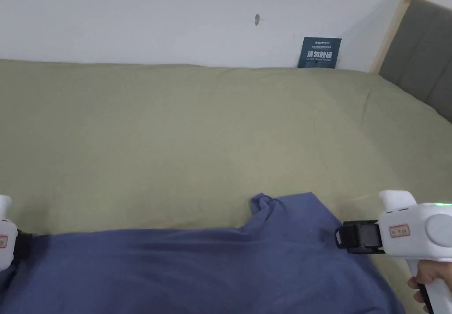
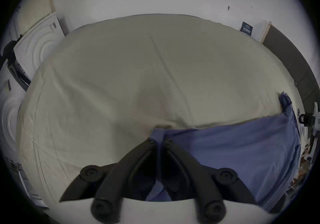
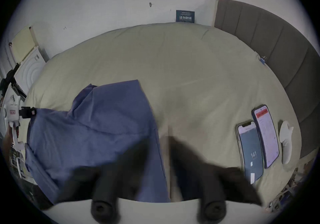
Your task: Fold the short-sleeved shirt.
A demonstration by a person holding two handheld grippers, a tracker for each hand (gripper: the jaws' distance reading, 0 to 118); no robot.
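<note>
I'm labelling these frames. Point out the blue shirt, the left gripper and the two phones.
blue shirt [image 1: 212,266], head view, middle of the cloth.
left gripper [image 2: 160,142], left gripper view, jaw tips pinching the shirt.
phones [image 3: 251,149], right gripper view, nearer phone's screen.

A wide bed [image 1: 198,129] covered in pale olive-green bedding fills the middle of the frame. A plain white wall [image 1: 154,15] spans the top. A grey padded headboard [image 1: 423,50] with a light wood edge stands upper right.

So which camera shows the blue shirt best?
The right gripper view: the blue shirt shows widest there, spread on the bed. The head view cuts off its lower part, and in the left gripper view the left gripper, jaws closed on cloth, hides some.
</note>
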